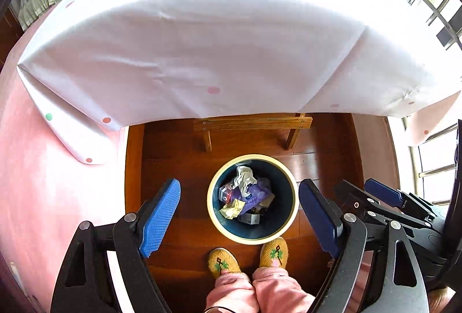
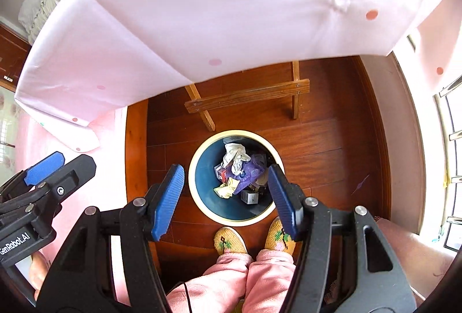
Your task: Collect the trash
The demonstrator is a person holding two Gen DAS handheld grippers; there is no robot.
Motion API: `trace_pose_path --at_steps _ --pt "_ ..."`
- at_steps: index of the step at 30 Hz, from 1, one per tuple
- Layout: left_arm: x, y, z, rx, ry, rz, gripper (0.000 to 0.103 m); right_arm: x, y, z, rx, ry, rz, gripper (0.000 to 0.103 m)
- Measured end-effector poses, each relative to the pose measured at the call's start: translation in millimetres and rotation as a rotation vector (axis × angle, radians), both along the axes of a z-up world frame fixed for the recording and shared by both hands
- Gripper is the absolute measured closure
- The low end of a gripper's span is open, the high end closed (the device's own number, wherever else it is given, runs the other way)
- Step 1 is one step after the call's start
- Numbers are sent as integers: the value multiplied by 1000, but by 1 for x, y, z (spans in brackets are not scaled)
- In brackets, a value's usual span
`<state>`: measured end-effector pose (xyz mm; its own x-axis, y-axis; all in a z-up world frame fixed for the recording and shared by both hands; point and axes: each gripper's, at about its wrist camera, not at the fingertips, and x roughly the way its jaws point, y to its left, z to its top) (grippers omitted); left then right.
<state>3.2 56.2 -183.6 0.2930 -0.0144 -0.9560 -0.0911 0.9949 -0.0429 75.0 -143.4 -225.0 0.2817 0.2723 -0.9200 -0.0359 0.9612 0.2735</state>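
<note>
A round bin with a cream rim and dark blue inside stands on the wooden floor, also in the right wrist view as the bin. Inside lie a crumpled white tissue, a purple wrapper, a yellowish wrapper and small boxes. My left gripper hangs open above the bin with nothing between its blue pads. My right gripper is open too, empty, over the bin's near side. Each gripper shows at the edge of the other's view.
A table under a white dotted cloth overhangs just beyond the bin, with a wooden crossbar below it. The person's feet in yellow slippers stand against the bin's near side. A pink sheet lies left; window bars are right.
</note>
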Motion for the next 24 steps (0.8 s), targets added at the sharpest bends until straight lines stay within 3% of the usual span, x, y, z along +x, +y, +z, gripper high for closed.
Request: trace_pose_path --at_steps 9,15,24 --pt "-2 4 111 -12 -78 11 18 -3 4 114 -24 -83 26 46" --pt "-9 4 169 7 -101 5 18 -6 9 183 -23 -149 48 45" --pt "-19 8 218 19 -142 22 18 -24 12 257 1 -215 49 42"
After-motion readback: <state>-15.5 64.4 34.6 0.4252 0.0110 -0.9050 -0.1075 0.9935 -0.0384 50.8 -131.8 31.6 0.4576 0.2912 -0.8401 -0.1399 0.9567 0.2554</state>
